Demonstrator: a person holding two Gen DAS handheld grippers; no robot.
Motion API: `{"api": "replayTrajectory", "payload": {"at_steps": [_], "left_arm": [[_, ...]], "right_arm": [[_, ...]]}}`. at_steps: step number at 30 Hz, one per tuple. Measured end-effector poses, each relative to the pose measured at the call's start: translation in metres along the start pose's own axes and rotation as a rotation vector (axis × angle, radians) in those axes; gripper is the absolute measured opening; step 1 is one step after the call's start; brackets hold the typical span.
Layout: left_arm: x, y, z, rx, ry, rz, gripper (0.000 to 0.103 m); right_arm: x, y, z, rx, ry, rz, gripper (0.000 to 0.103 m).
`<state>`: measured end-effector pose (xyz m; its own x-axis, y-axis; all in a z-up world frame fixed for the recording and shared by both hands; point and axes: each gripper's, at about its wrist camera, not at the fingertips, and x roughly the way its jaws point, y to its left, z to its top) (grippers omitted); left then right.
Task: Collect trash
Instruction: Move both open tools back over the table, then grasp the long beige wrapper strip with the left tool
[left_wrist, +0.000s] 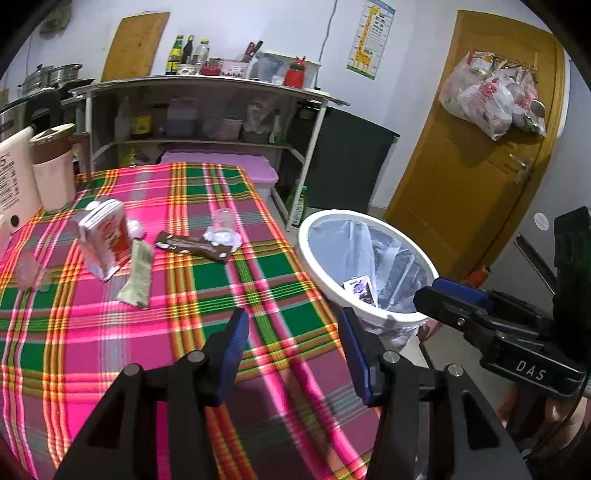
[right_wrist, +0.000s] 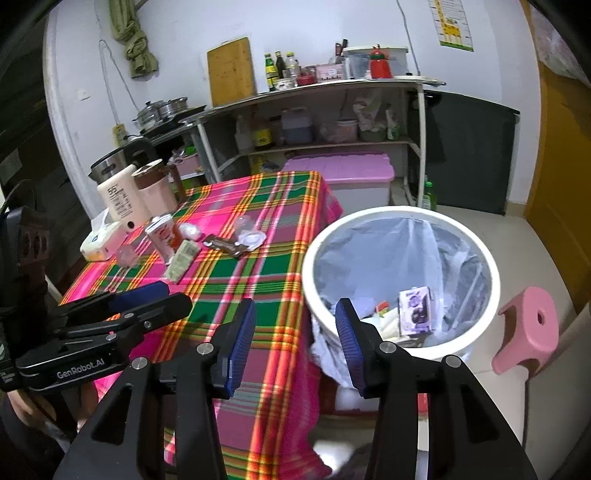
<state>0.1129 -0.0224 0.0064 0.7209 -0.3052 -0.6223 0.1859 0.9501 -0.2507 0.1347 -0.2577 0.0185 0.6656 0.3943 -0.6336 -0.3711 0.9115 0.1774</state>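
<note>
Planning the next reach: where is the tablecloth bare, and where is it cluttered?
Bare: the near half of the tablecloth, from the green wrapper and brown wrapper to the near edge, and the bin-side strip. Crowded: the far-left part around the carton, clear cup and mug.

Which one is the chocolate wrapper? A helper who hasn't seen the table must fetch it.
On the plaid tablecloth, look toward the middle, beside the crumpled clear plastic cup. The chocolate wrapper lies flat there: long, dark brown, with pale print, unlike the green wrapper nearby.

Near half of the worktop (left_wrist: 229, 295) lies bare, free to cross. Across the frame's left middle, a carton (left_wrist: 105, 238), wrappers (left_wrist: 192, 246) and cup (left_wrist: 224, 220) crowd it. Bin (right_wrist: 400, 218) mouth at right stands open.
</note>
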Motion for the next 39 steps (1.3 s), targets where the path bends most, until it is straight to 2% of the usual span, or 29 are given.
{"api": "replayTrajectory", "payload": {"at_steps": [15, 24, 31, 39], "left_arm": [[-0.010, 0.029, -0.008, -0.042, -0.016, 0.070, 0.052], [-0.008, 0.059, -0.007, -0.091, -0.013, 0.140, 0.052], [0.004, 0.084, 0.001, -0.113, -0.003, 0.193, 0.052], [0.031, 0.099, 0.013, -0.094, 0.029, 0.224, 0.052]], "right_arm": [[0.016, 0.021, 0.001, -0.050, 0.043, 0.045, 0.046], [0.033, 0.028, 0.006, -0.064, 0.068, 0.069, 0.046], [0.050, 0.035, 0.011, -0.084, 0.090, 0.089, 0.046], [0.068, 0.038, 0.016, -0.103, 0.115, 0.097, 0.046]]}}
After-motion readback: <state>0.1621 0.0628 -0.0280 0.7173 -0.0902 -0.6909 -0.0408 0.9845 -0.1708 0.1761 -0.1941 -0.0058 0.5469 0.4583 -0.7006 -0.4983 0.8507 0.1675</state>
